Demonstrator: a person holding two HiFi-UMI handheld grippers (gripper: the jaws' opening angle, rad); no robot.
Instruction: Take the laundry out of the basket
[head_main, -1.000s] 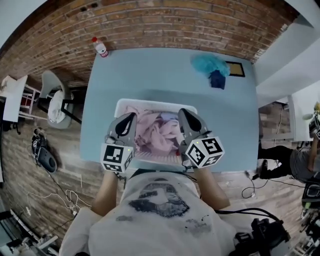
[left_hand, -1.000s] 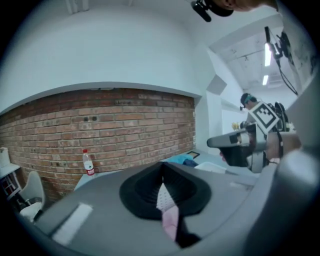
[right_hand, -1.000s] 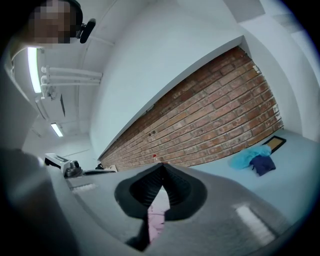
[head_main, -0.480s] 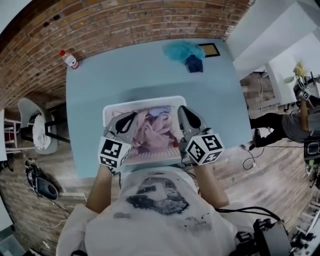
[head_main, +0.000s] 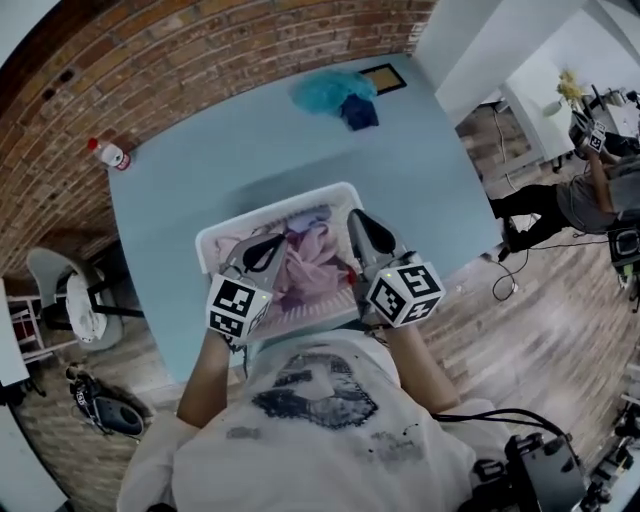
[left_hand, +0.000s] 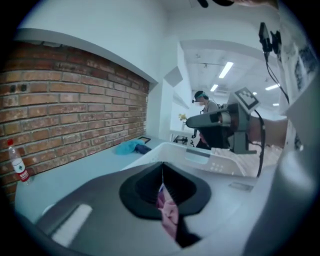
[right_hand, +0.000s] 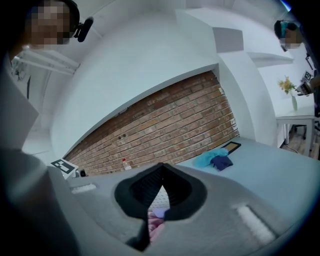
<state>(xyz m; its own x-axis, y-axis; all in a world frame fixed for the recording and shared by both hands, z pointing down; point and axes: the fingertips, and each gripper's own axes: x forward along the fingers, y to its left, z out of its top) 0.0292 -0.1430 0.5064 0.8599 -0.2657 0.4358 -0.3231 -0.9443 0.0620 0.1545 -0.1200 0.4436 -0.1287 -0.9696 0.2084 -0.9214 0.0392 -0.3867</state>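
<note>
Two grippers are held over the basket (head_main: 214, 238) at 6 o'clock on the table (head_main: 190, 180). The left gripper (head_main: 268, 244) is closed on a pink fold (left_hand: 168, 211) of the laundry (head_main: 312, 262). The right gripper (head_main: 358, 224) is closed, with nothing evidently pinched. The fold is best lifted straight up, clear of the rim.

Left gripper (left_hand: 162, 176), jaws together, pinches pink laundry (left_hand: 168, 212).
</note>
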